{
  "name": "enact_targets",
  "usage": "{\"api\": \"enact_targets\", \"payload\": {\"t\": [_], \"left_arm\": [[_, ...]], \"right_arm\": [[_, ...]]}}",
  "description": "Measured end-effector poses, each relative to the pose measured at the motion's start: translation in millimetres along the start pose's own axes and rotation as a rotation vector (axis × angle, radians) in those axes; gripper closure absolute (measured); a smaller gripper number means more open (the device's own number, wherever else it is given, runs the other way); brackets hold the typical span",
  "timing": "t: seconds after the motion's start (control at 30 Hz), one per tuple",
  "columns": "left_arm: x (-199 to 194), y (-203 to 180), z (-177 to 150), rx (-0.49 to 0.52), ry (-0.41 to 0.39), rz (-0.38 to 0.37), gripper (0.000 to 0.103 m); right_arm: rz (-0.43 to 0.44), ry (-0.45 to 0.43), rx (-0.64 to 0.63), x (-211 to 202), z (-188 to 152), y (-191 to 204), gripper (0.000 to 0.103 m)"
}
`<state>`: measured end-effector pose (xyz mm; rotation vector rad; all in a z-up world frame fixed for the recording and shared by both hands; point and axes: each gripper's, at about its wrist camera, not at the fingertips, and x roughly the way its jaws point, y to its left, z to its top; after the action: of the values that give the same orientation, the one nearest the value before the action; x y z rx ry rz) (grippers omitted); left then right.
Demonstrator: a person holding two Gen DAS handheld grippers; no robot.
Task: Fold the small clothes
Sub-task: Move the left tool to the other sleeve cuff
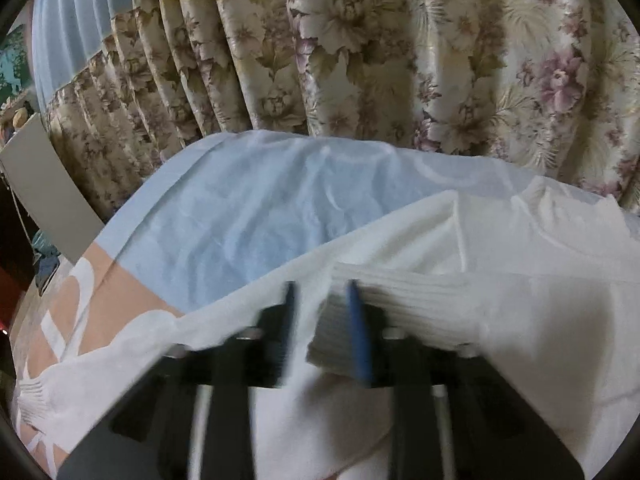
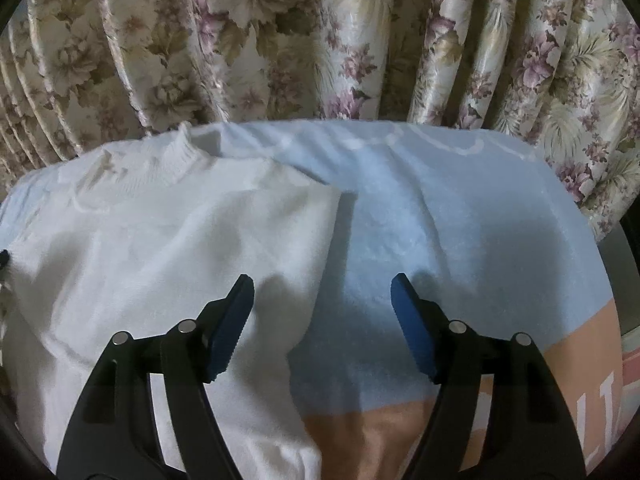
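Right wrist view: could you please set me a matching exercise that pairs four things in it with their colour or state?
Things:
1. sweater
2. sheet
3. curtain
4. right tongs

Colour or state:
A. floral
B. open, gripping nothing
C. white
D. light blue with a peach part

Pairs: 1-C, 2-D, 3-A, 4-B

both wrist views look closely down, sharing the sweater (image 1: pixel 500 248) and curtain (image 2: pixel 280 40).
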<state>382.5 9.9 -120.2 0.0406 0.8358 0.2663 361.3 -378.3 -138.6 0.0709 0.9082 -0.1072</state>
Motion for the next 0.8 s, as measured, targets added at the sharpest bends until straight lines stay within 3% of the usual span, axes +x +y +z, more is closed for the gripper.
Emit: {"api": "enact_targets", "payload": {"t": [0.03,0.1,0.47,0.8], "left_arm": [[-4,1,0,-0.005,-0.009,-0.010,0.041],[-19,6,-2,-0.014,-0.039,-0.012,0.030],[-79,29,-29,-0.004,-0.036,-0.106,0.024],[-122,78,-59,-0.010,-0.056,-0.175,0.024]], "right_arm": [[0.007,-0.011,0.001,-5,0,0,0.032],[0.019,-0.034,0.002,-17,-1,1,0.031],[0.064,-0.117,0.001,-95,-31,20,0.030],[0.060,-0.156,0.022,-153,-87,63,0.030]]}}
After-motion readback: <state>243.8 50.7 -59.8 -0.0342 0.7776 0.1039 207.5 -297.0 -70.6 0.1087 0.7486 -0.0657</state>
